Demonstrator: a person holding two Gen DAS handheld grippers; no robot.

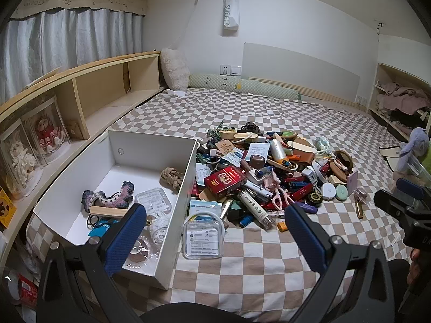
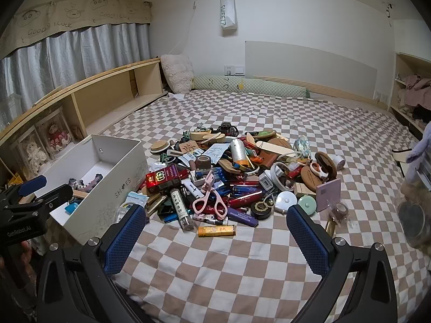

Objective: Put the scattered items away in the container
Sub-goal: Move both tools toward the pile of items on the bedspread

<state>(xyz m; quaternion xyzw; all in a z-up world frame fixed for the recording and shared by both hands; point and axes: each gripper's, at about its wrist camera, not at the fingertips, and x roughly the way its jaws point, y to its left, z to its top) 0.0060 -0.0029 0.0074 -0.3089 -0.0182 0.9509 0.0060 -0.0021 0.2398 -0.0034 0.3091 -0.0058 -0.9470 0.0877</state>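
Left gripper: its two blue fingers are wide apart and hold nothing. It hangs over the near end of the box and the bed beside it.
Right gripper: its two blue fingers are wide apart too, with nothing between them. It hangs over the bed, just in front of the pile.
Box: a long white box with no lid. It sits on the bed, to the left of the pile, touching the pile's edge. In the right wrist view it is at.
In the box: a knitted purple toy, a wooden block, a brown rope knot, a clear plastic case and some small things at the near end that are hard to make out.
Pile: lots of little things heaped in the middle of the bed, not in the box.
On the pile: a red packet, pink scissors, a silver tube, and a roll of brown tape.
Near edge of the pile: a yellow lighter lies alone on the bed, closest to the right gripper.
Flat clear pack: it leans on the outside of the box, between the left gripper's fingers in that view.
Bed: covered with a brown and white checked sheet.
Shelf: a wooden shelf runs along the left side of the bed, with dolls in clear boxes.
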